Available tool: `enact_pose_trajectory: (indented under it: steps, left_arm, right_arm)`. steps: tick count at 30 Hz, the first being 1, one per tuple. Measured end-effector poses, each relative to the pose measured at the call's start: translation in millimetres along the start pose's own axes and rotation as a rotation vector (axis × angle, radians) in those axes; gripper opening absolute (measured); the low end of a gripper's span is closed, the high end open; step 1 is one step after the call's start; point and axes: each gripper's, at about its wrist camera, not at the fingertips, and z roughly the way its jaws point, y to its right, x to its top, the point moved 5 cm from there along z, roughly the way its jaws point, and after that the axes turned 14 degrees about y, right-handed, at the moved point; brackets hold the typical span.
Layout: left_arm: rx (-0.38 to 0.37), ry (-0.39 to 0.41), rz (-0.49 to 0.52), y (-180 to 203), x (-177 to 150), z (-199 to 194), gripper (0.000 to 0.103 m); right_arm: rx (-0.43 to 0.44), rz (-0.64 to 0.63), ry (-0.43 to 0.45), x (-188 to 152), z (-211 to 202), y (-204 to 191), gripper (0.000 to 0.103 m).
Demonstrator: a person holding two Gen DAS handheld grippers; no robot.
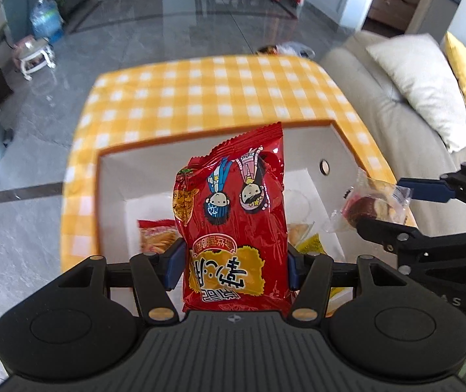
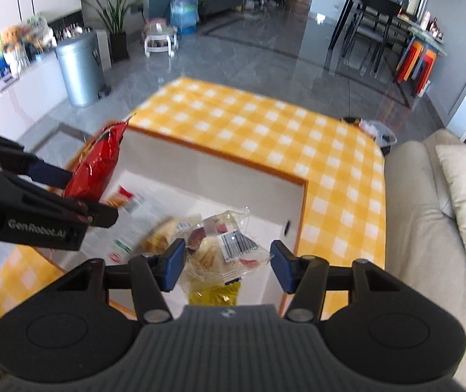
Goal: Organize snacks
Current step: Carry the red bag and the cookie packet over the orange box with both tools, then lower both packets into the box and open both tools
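While both grippers hang over the white box (image 1: 337,143), each has a snack clamped between its blue pads. The left gripper (image 1: 231,266) stands fairly wide, its 2 pads pressed against the sides of a red snack bag (image 1: 233,209) with 2 cartoon figures printed on it; the bag sticks up from the jaws above the middle of the box. The right gripper (image 2: 228,266) is closed partway on a clear-wrapped pastry packet (image 2: 223,245) with a barcode label, held over the box's right part, near the right wall with its round hole (image 1: 324,165).

The box sits at the near end of a table covered by a yellow-and-white checked cloth (image 1: 219,91). On its floor lie an orange-red packet (image 1: 156,236) to the left, a pale clear-wrapped item (image 1: 298,232) and a yellow packet (image 1: 313,245) to the right. A beige sofa (image 1: 357,65) with a white cushion (image 1: 419,85) stands right of the table.
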Motion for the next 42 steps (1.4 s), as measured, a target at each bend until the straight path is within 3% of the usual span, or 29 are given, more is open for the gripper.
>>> enact_pose_trajectory:
  steps: [9, 25, 30, 36, 42]
  left_arm:
    - [-0.022, -0.107, 0.024, 10, -18, 37, 0.066]
    - [0.017, -0.199, 0.047, 8, -24, 69, 0.067]
    - [0.021, -0.216, 0.059, 5, -29, 71, 0.068]
    - [0.022, -0.213, 0.044, 0, -31, 67, 0.074]
    - [0.013, -0.196, 0.024, -5, -28, 59, 0.080]
  right_arm:
    - [-0.040, 0.028, -0.140, -30, 48, 24, 0.055]
    - [-0.089, -0.038, -0.120, -30, 59, 22, 0.055]
    - [-0.056, -0.082, -0.081, -24, 52, 14, 0.055]
    - [-0.005, -0.016, -0.061, -20, 50, 17, 0.055]
    - [0.033, 0.005, -0.099, -26, 56, 15, 0.055]
